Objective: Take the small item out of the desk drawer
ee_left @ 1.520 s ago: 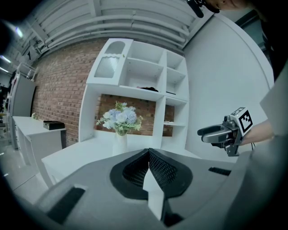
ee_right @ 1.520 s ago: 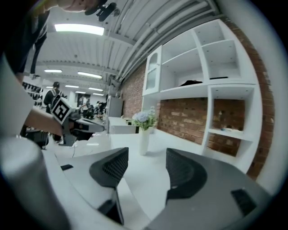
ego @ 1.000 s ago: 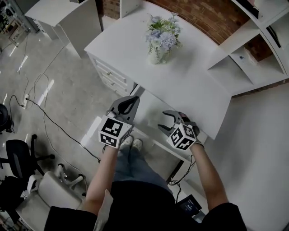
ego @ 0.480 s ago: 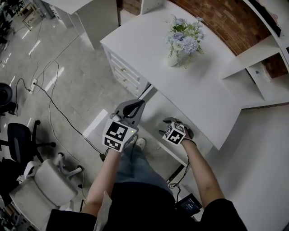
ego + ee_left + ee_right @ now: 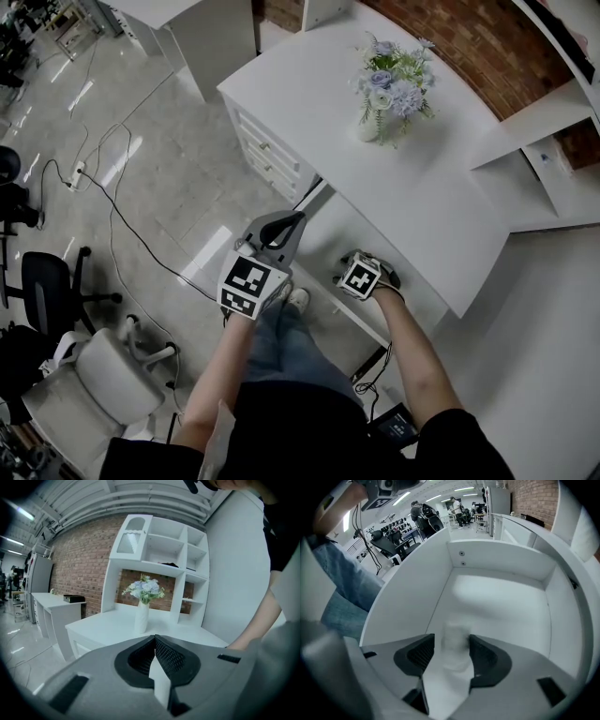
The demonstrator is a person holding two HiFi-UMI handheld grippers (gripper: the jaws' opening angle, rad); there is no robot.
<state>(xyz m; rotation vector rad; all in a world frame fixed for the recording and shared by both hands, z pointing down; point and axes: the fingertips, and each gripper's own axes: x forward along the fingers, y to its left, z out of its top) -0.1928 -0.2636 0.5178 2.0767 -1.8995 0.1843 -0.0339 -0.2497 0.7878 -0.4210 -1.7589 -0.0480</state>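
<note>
While your left gripper [image 5: 154, 638] hangs outside the drawer with its jaws pressed together on nothing, your right gripper [image 5: 452, 645] is down inside the open drawer [image 5: 403, 588], jaws moderately apart. The small item [image 5: 455, 632], pale and blurred, stands on the drawer floor between them, apparently not yet gripped. The drawer is open and reached into; closing on the item and lifting it out are left.

Centre of the head view: the left gripper [image 5: 296, 219] is a grey shell, and its cube [image 5: 250, 285] carries bold black-and-white square markers. Just right of centre, the right gripper [image 5: 351, 262] wears a matching marker cube [image 5: 359, 277]. Up close, the pads [image 5: 171, 656] are black and ribbed. Lower frame: black short-sleeved top [image 5: 309, 436], blue jeans [image 5: 281, 342], white shoes [image 5: 298, 300].
</note>
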